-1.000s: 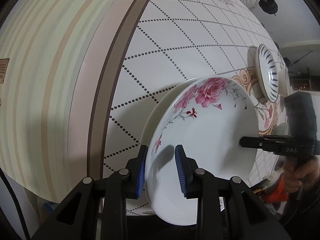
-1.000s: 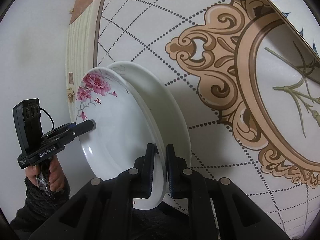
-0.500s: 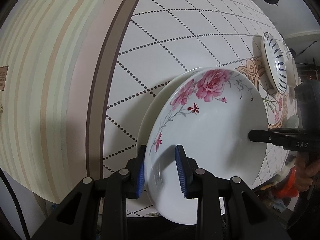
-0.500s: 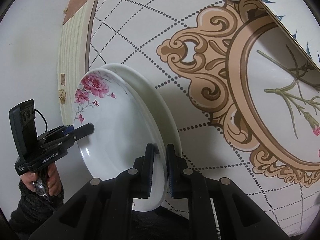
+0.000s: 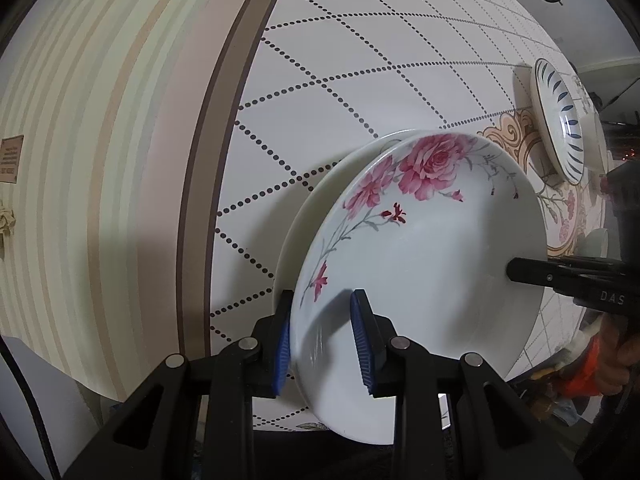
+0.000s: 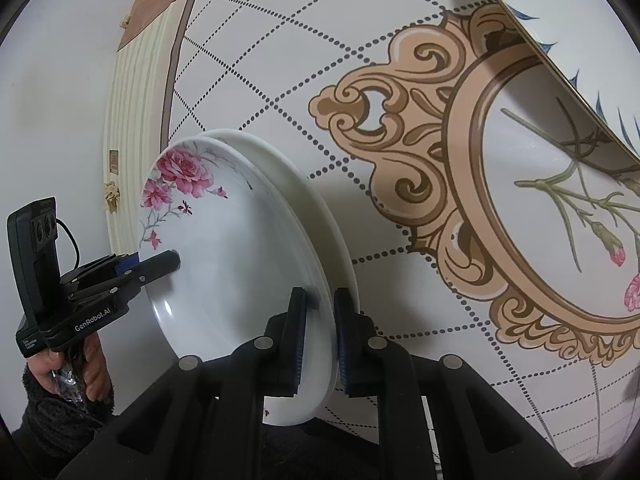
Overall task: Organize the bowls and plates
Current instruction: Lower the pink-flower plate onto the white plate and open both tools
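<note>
A white plate with pink roses (image 5: 424,264) lies nested in a plain white plate (image 5: 304,216) on the patterned tablecloth. My left gripper (image 5: 322,340) straddles the rose plate's rim, its blue pads a little apart from it. My right gripper (image 6: 320,336) is shut on the opposite rim of the rose plate (image 6: 224,248), with the plain plate (image 6: 316,216) just behind. Each gripper shows in the other's view, the right (image 5: 560,276) and the left (image 6: 132,272).
A blue-striped plate (image 5: 558,120) stands further along the table and fills the top right of the right wrist view (image 6: 560,20). The tablecloth's striped border (image 5: 100,160) hangs at the table edge on the left. A small white dish (image 5: 598,240) sits near the right gripper.
The two plates have drawn slightly closer to the table edge in both views. My left jaws stand a little wider around the rim; the right grip is unchanged.
</note>
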`<state>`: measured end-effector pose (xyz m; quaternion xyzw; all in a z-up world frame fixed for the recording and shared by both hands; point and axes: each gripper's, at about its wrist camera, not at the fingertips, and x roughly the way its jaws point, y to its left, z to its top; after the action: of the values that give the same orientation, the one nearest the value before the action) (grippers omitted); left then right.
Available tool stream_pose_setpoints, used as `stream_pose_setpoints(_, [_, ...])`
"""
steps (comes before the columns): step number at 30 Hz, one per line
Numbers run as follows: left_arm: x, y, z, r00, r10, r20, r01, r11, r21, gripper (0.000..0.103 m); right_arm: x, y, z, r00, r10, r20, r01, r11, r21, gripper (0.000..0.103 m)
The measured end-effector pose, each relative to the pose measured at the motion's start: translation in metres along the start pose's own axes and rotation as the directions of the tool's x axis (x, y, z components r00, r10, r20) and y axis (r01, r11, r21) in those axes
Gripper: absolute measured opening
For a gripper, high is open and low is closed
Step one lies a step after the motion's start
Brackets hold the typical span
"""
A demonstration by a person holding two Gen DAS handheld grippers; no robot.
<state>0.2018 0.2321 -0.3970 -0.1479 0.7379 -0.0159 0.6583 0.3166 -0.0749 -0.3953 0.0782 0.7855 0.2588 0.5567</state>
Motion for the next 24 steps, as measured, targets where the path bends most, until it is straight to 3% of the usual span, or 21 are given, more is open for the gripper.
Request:
stream_pose_setpoints(13, [0.007,-0.034,0.001,0.99,0.139,-0.026,-0.138,0.989,0.045,0.024,-0.003,0.004,-0.002,1.0,-0.025,0.014,0.025,1.0,-0.01,0.015])
stream_pose_setpoints(18, [0.007,-0.059,0.0,0.971,0.238,-0.012,-0.236,0.967,0.093,0.022,-0.001,0.01,-0.003,0.998,-0.053,0.017,0.053,0.998,-0.022,0.013])
stream_pose_setpoints(21, [0.006,-0.071,0.001,0.981,0.19,-0.033,-0.187,0.978,0.094,0.015,0.002,0.017,-0.003,0.997,-0.081,0.019,0.082,0.996,-0.037,0.013])
stream_pose_setpoints(24, [0.01,-0.086,0.002,0.977,0.214,-0.02,-0.21,0.971,0.117,0.015,0.005,0.022,-0.005,0.994,-0.107,0.021,0.107,0.993,-0.046,0.013])
